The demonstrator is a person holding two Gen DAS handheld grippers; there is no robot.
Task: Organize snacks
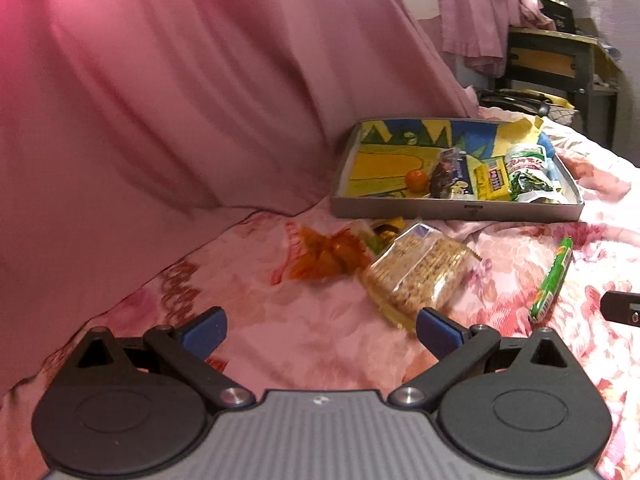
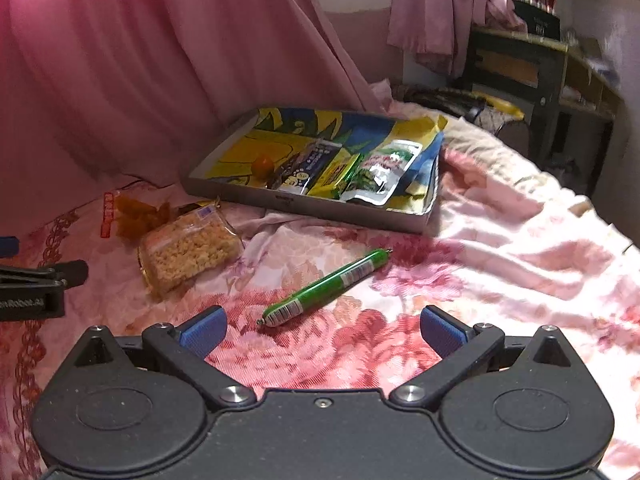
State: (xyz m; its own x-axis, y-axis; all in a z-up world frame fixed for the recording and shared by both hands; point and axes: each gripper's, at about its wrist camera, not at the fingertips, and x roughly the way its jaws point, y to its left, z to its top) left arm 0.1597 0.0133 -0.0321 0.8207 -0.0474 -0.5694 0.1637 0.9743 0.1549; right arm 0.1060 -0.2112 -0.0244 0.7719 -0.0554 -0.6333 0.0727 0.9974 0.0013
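Both grippers hover with jaws spread wide and empty over a pink floral bedspread (image 2: 500, 248): the right gripper (image 2: 322, 330) lines up on a slim green foil-wrapped sausage stick (image 2: 325, 286) lying slantwise just ahead, seemingly its next pick, while the left gripper (image 1: 320, 330) faces a clear packet of golden puffed-grain cakes (image 1: 416, 276), with an orange-red crinkled wrapper (image 1: 320, 256) beside it. Beyond, a shallow grey tray lined in blue and yellow (image 1: 456, 210) already holds a small orange fruit (image 1: 417, 179) and three packets, suggesting loose snacks belong there
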